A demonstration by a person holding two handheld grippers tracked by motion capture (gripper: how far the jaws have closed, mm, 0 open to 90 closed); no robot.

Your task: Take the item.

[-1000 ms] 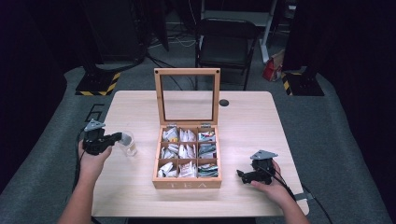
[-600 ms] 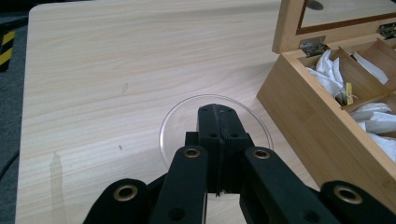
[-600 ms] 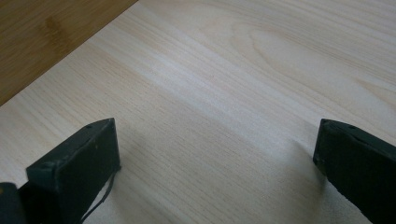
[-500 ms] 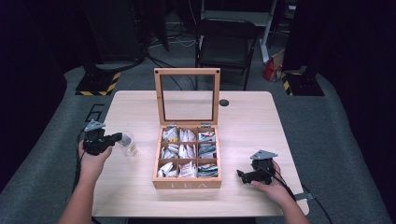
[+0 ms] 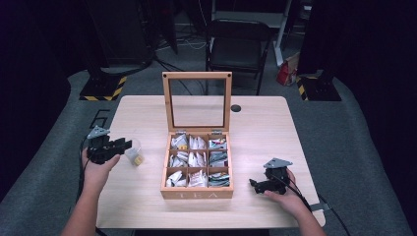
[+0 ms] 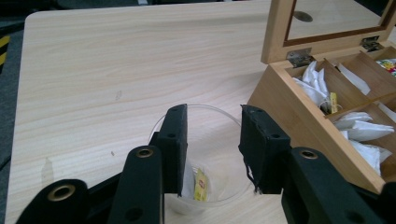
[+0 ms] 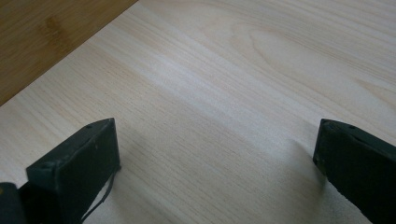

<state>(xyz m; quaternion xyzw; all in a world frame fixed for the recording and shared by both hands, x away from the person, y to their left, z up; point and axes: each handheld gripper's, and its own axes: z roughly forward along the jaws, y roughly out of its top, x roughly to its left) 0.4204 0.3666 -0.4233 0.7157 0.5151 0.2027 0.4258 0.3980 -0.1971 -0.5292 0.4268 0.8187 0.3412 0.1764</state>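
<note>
From the high view, my left hand-held gripper (image 5: 127, 145) sat at the left side of the surface (image 5: 265, 123), its tips at a clear plastic cup (image 5: 134, 152) with a yellow-tagged tea bag (image 5: 139, 160) inside. The cup stood just left of the wooden tea box (image 5: 197, 192), whose glass lid (image 5: 197, 101) stood upright at the back. The box had 9 compartments holding tea bags. My right hand-held gripper (image 5: 253, 184) rested on the surface near the box's front right corner, its tips pointing toward the box.

In the left gripper view, my left hand-held gripper (image 6: 212, 140) had just been opening; its 2 jaws stood partly apart over the cup (image 6: 219, 116), with the rim showing between them. The pads pressed on nothing. The tea bag (image 6: 201, 184) lay at the bottom of the cup, and the box (image 6: 299, 121) was close on the right.

In the right gripper view, my right hand-held gripper (image 7: 215, 154) was spread wide over bare surface (image 7: 233, 70), with nothing between its jaws. A strip of the box's darker wood (image 7: 42, 32) crossed the upper left corner.
</note>
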